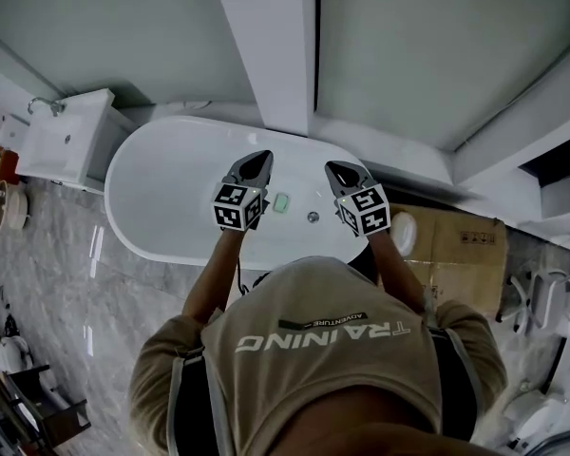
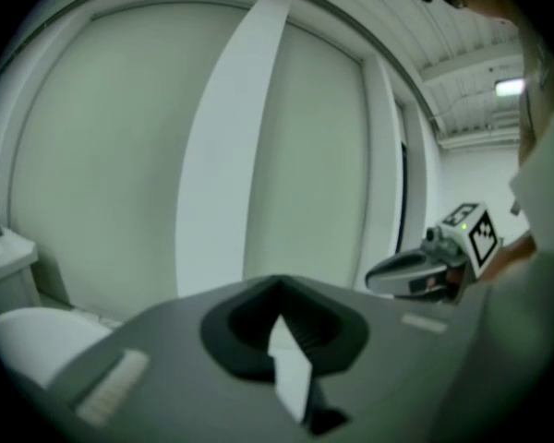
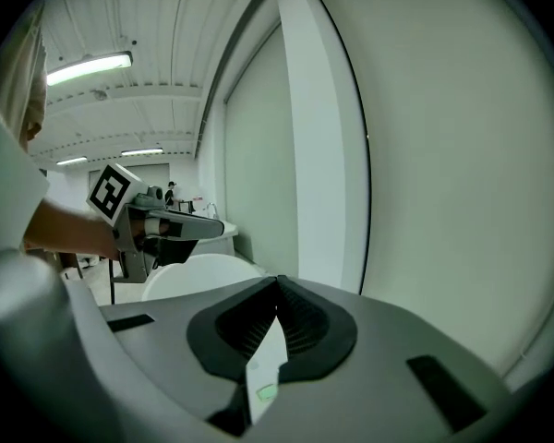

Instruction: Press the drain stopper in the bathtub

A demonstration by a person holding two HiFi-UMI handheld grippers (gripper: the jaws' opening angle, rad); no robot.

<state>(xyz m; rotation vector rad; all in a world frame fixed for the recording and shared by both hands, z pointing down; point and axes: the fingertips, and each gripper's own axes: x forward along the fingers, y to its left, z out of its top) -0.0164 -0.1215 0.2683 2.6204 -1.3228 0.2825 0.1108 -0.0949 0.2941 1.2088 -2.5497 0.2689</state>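
The white oval bathtub [image 1: 161, 193] lies below me in the head view. Its small round metal drain stopper [image 1: 313, 217] sits in the tub floor, with a pale green pad [image 1: 281, 202] just left of it. My left gripper [image 1: 259, 161] hangs over the tub left of the stopper, and my right gripper [image 1: 337, 169] hangs to the stopper's right. Both are raised and point at the wall. The left gripper [image 2: 279, 284] and right gripper [image 3: 277, 282] have jaws meeting at the tips with nothing held. Neither gripper view shows the stopper.
A white sink cabinet [image 1: 71, 136] with a tap stands at the tub's left end. A cardboard box [image 1: 461, 245] and a white round object [image 1: 402, 231] lie at its right end. A white pillar [image 1: 275, 46] and wall panels rise behind. Marble floor [image 1: 66, 283] runs along the near side.
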